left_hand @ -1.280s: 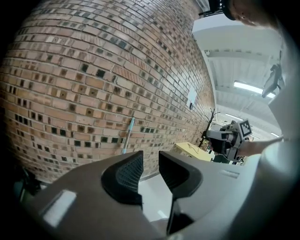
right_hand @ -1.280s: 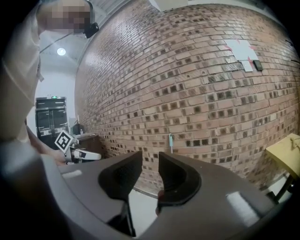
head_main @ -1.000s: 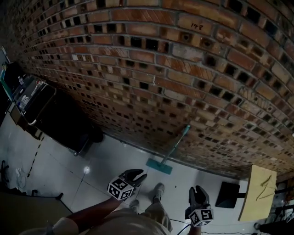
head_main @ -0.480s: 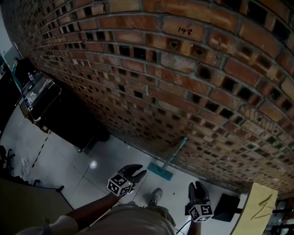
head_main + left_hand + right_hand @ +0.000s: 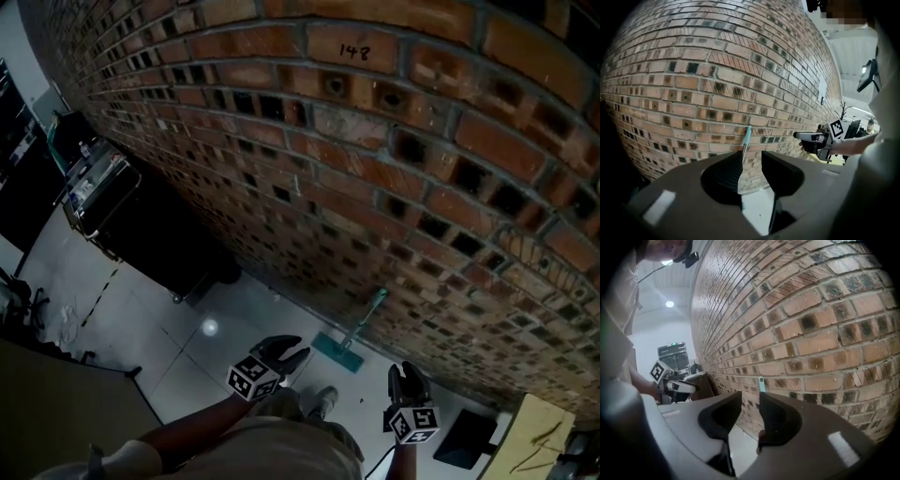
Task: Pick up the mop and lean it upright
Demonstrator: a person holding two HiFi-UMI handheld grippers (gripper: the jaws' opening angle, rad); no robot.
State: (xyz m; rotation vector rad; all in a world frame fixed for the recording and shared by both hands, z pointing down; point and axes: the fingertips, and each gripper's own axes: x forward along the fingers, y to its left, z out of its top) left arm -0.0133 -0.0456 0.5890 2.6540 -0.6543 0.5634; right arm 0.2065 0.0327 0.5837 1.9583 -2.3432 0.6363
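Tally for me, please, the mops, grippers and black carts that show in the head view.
mop: 1
grippers: 2 (left gripper, right gripper)
black cart: 1
Total: 4

**tilefan:** what's actually sitting on that floor (image 5: 155, 323)?

**mopwatch:** pale glossy tiles, and they're catching a bright light spot. The mop (image 5: 336, 352) is resting its flat teal head on them right at the foot of the brick wall (image 5: 375, 159), with its handle leaning on the bricks. A black cart (image 5: 155, 248) is standing further left by the same wall, and a dark flat thing (image 5: 464, 438) is lying off to the right
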